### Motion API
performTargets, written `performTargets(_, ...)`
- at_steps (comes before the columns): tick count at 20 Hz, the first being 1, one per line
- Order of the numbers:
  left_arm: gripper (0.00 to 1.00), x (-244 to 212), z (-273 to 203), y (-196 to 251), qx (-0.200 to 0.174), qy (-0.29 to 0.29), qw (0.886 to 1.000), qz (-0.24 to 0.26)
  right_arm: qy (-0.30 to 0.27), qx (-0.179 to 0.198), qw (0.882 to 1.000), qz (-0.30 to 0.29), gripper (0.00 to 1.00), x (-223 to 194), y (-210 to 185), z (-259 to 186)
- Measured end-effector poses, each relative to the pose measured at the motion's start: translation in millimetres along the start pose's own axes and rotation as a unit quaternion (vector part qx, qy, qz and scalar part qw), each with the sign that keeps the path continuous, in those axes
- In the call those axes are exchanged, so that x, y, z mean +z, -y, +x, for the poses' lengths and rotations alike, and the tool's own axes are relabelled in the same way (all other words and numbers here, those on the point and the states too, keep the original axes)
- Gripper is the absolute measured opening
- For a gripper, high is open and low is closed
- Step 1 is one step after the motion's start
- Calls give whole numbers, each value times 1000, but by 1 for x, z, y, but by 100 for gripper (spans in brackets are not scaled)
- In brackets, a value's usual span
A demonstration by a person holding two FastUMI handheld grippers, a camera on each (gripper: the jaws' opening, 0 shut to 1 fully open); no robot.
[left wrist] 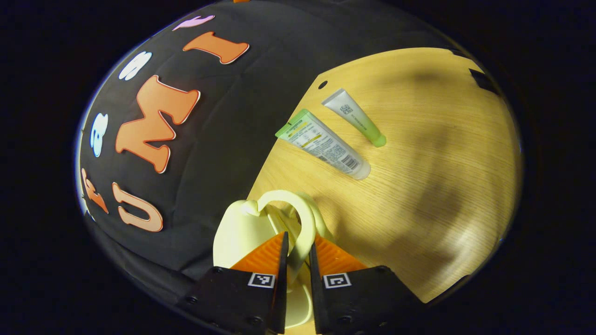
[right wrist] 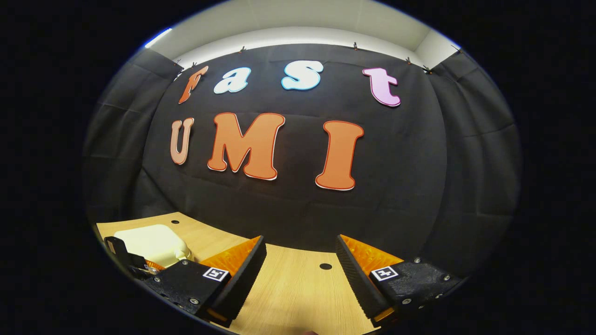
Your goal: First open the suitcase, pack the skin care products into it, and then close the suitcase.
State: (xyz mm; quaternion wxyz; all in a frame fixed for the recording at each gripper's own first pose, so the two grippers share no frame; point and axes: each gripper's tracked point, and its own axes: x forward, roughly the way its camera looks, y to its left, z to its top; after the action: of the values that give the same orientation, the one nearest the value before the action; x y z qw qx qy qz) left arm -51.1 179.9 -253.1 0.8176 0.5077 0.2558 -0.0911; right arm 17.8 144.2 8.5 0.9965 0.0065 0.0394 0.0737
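A small pale-yellow suitcase (left wrist: 237, 232) lies closed at the table's edge, its looped handle (left wrist: 303, 215) towards me. My left gripper (left wrist: 298, 253) is shut on that handle, one finger on each side of the loop. Two skin care tubes lie on the wooden table (left wrist: 419, 186) beyond it: a larger tube with a green end and clear cap (left wrist: 326, 145), and a slim white tube with a green cap (left wrist: 356, 117). In the right gripper view my right gripper (right wrist: 300, 260) hangs open over the table with nothing between its fingers. The suitcase (right wrist: 149, 242) sits to its left with the left gripper (right wrist: 123, 258) beside it.
The booth's black cloth wall stands close behind the table (right wrist: 298, 298) and drapes along its edge next to the suitcase. A small round hole (left wrist: 322, 84) marks the tabletop near the tubes, and a hole (right wrist: 325, 266) lies ahead of the right gripper. Bare wood spreads right of the tubes.
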Motion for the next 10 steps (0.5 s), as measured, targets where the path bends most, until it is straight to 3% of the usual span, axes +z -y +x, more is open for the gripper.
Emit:
performTargets(1,10,4,-2,-7,4,4,1000,-3,0,2,1000,1,95,-1,-1,0)
performTargets(2,7,4,-4,-9,2,3,1000,-20,-1,5,1000,0,95,-3,-2,0)
performTargets(7,6,19,-18,-45,16,31,992,-119,-4,13,1000,-7,96,-3,-18,1)
performTargets(10,7,16,-33,-70,29,53,979,-196,-12,23,1000,-9,95,-5,-41,3)
